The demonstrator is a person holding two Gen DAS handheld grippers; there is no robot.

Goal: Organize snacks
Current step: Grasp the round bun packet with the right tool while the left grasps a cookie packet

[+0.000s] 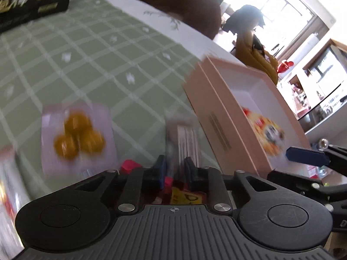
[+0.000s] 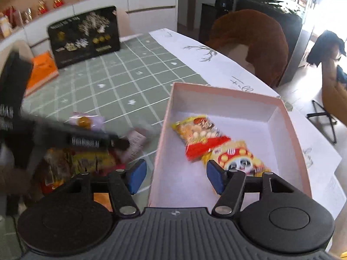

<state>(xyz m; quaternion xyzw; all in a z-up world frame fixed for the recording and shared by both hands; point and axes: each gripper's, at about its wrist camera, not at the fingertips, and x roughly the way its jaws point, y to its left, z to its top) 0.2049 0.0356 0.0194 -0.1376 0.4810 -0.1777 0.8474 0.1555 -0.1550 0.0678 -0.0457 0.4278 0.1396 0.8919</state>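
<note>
In the left wrist view my left gripper point(image 1: 175, 164) is shut on a clear snack packet point(image 1: 186, 136) with a white striped label, low over the table beside the pink box point(image 1: 216, 117). A clear pack of orange balls point(image 1: 76, 136) lies to its left, and red and yellow packets point(image 1: 186, 197) lie under it. In the right wrist view my right gripper point(image 2: 175, 177) stands open with nothing between its blue pads, straddling the pink box's point(image 2: 288, 134) near left wall. Two yellow-and-red snack bags point(image 2: 201, 134) point(image 2: 238, 160) lie inside. The blurred left gripper point(image 2: 123, 144) is at the box's left.
A black gift box point(image 2: 84, 36) and an orange packet point(image 2: 42, 71) stand at the far end of the green checked tablecloth point(image 2: 130, 80). A brown chair point(image 2: 249, 41) is behind the table's white edge. Another packet point(image 1: 8, 184) lies at the left.
</note>
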